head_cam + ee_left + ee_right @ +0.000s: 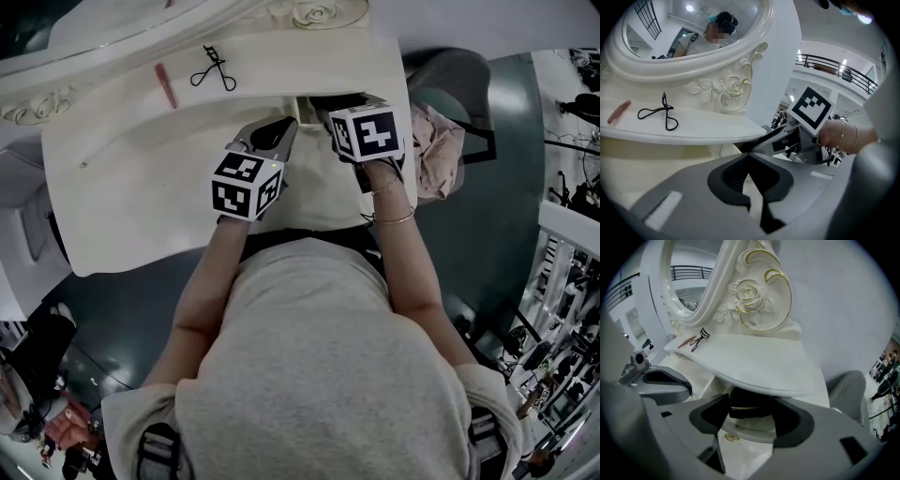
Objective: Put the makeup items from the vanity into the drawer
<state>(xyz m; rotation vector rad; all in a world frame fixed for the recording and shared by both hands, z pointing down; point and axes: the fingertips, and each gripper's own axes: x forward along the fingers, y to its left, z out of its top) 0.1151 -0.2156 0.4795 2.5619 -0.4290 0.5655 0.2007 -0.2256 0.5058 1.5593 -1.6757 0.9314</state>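
On the cream vanity top (122, 178) lie a black eyelash curler (214, 70) and a pink stick (166, 84); both also show in the left gripper view, the curler (658, 112) and the stick (618, 112). The drawer (319, 192) stands pulled out under the top's front edge. My right gripper (750, 417) is shut on a black case with a gold line (749, 408), held just under the top's edge over the drawer. My left gripper (747, 157) hovers beside it on the left, its tips together and nothing between them.
An ornate mirror frame with a carved rose (733, 86) rises behind the top. A small gold knob (731, 438) shows on the white drawer part below the case. A grey chair with a pink cloth (436, 150) stands to the right of the vanity.
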